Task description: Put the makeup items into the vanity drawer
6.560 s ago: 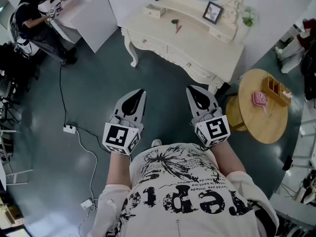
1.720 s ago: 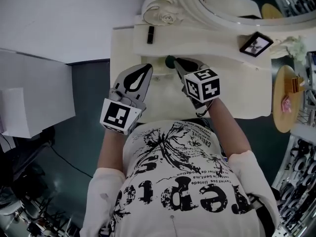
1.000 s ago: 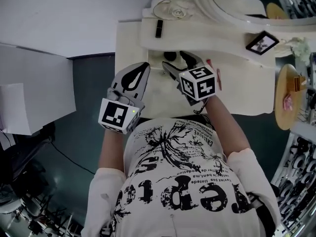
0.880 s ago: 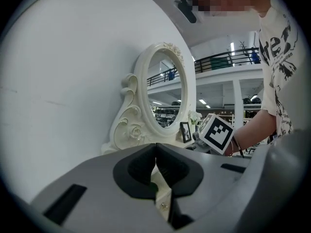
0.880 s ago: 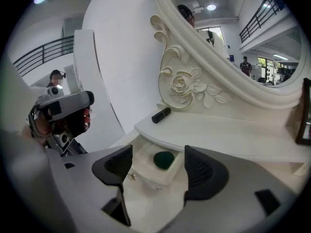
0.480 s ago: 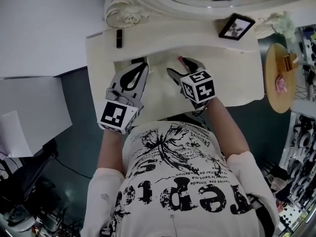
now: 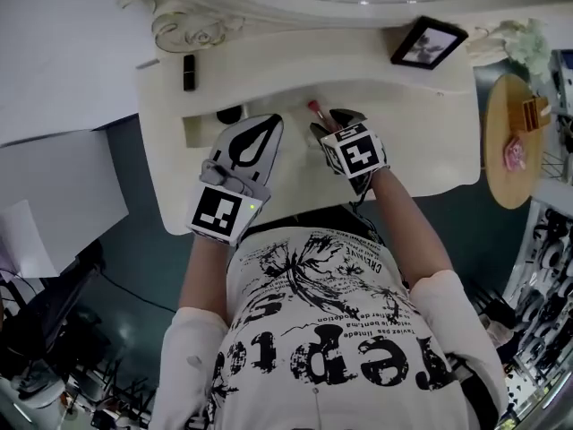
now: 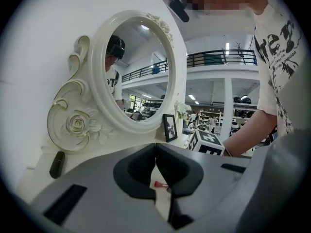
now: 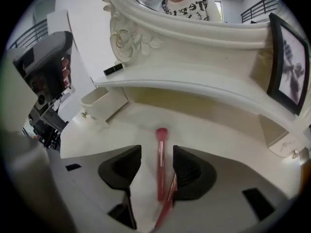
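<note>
Since a second ago the right gripper [image 7: 331, 122] has shifted from the dark round item [image 7: 231, 115] over to the pink brush [image 7: 315, 109], and the head view now looks down on more of the table [image 7: 430, 141].

In the right gripper view the right gripper [image 9: 156, 152] has its jaws spread. The brush [image 9: 160, 164] lies on the table [image 9: 112, 130] in the gap between them, bristle end pointing toward the shelf. A second, thinner pink stick [image 9: 170, 198] lies slanted beside the brush, close to the right-hand jaw.

The left gripper [image 7: 264, 133] hovers over the table just left of the right one. In its own view the left gripper [image 8: 155, 154] has its jaws pressed together with nothing between them.

The small drawer [image 9: 99, 101] stands pulled out at the table's left, well clear of the brush. The dark item sits at the drawer [image 7: 204, 130]; whether inside it or behind it I cannot tell. A black lipstick [image 7: 189, 72] lies on the shelf above, and a photo frame [image 7: 428, 43] leans at the right.
</note>
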Demonstrator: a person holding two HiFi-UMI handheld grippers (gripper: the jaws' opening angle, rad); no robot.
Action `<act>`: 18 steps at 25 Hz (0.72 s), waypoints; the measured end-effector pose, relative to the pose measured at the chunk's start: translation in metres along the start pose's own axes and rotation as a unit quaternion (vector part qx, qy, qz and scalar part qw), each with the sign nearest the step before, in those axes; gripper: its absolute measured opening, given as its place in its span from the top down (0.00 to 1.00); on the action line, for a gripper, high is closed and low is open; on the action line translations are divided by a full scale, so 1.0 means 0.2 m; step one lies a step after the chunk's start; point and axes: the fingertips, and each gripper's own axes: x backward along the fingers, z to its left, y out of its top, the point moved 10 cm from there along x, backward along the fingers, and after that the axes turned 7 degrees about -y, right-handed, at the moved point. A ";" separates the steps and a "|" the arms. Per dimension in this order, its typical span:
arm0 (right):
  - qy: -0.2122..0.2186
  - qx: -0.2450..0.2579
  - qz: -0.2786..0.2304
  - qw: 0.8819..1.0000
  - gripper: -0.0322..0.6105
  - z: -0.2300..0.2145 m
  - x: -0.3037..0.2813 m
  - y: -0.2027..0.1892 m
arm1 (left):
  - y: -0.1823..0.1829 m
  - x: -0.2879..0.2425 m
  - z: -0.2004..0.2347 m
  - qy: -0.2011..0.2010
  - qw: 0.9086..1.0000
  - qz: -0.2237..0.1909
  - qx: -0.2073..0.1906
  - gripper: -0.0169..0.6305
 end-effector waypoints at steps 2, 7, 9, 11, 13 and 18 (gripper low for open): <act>0.004 0.004 0.010 1.000 0.64 -0.01 -0.03 0.01 | 0.00 -0.02 0.00 0.007 1.000 -0.002 0.002 0.95; -0.009 0.021 0.030 0.999 0.78 -0.01 -0.07 0.01 | -0.01 -0.01 0.00 0.023 1.000 0.001 0.003 0.95; -0.010 0.024 0.034 0.999 0.85 -0.02 -0.07 0.02 | -0.01 0.00 0.00 0.026 1.000 0.000 0.003 0.95; -0.009 0.025 0.031 0.999 0.85 -0.02 -0.06 0.03 | -0.01 0.01 0.00 0.028 1.000 -0.001 0.000 0.95; -0.011 0.027 0.018 0.999 0.85 -0.01 -0.02 0.06 | 0.01 0.03 0.00 0.029 1.000 -0.005 -0.006 0.95; 0.002 0.029 -0.015 0.999 0.85 0.05 0.09 0.19 | 0.06 0.11 0.02 0.035 0.999 -0.020 -0.020 0.95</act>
